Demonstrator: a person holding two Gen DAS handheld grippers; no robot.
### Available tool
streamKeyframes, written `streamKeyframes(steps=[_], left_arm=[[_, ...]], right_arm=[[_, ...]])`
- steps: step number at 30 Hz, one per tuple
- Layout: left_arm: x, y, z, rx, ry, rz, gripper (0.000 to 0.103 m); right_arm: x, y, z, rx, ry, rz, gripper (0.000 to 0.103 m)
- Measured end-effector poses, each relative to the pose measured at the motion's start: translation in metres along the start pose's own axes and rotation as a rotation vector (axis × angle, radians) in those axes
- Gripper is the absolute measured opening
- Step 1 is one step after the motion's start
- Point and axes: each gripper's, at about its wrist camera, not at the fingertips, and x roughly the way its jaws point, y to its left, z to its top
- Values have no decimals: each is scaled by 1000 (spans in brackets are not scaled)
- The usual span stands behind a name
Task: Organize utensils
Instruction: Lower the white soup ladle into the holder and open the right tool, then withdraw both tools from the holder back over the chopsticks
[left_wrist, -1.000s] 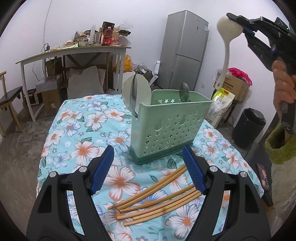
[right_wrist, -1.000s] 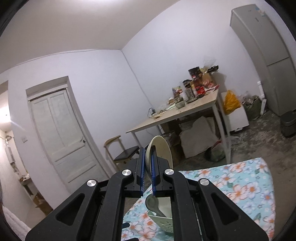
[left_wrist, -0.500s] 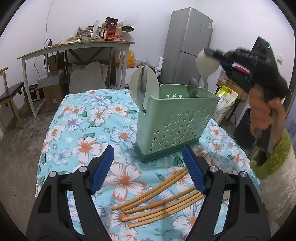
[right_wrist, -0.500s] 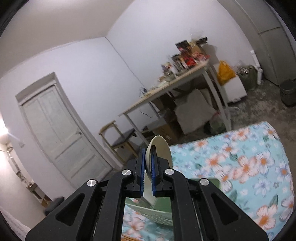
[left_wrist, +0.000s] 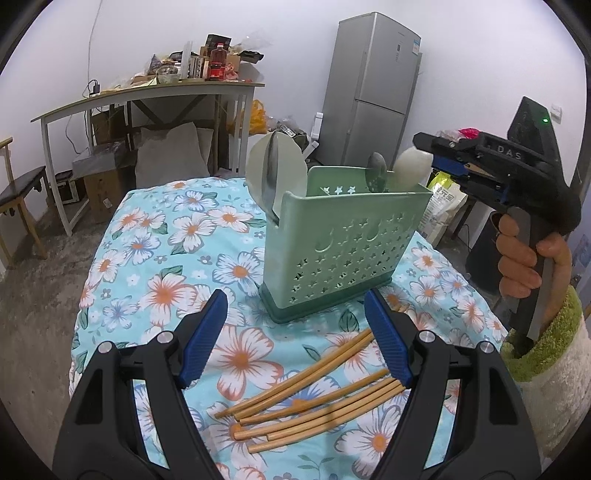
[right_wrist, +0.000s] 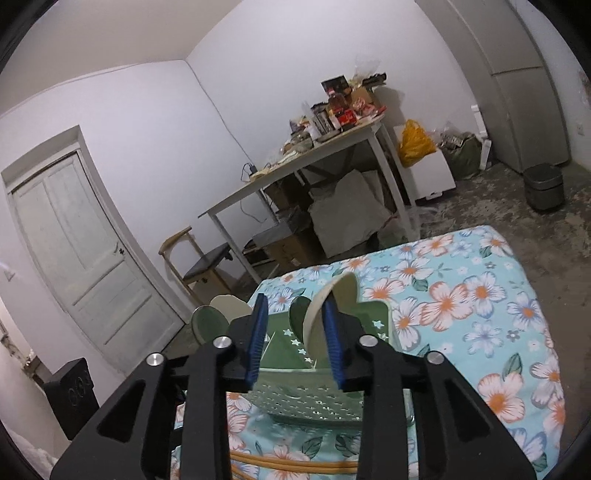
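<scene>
Utensil holder: green perforated caddy, centre of the left wrist view, upright on the floral cloth.
White spoon: bowl up, in the caddy's right end.
Chopsticks: loose pile, lower centre, near the caddy's base.
Right gripper: fingers apart over the caddy, gripping nothing.
Left gripper: spread wide above the chopsticks, empty.

The right gripper carries the raised letters "DAS" on its black body. Print on the yellow bag is too small to read.
</scene>
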Motion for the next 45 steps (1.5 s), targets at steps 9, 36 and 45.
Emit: streamKeyframes(steps=[9, 36, 45], left_arm=[[-1, -1, 0, 1, 0, -1, 74], [-19, -4, -15, -23, 32, -18, 74], [-21, -13, -50, -30, 117, -3, 74]], right_arm=[[-1, 11, 1, -95, 1, -86, 51], [-63, 37, -69, -48, 32, -244, 74], [-63, 59, -142, -88, 203, -440, 88]])
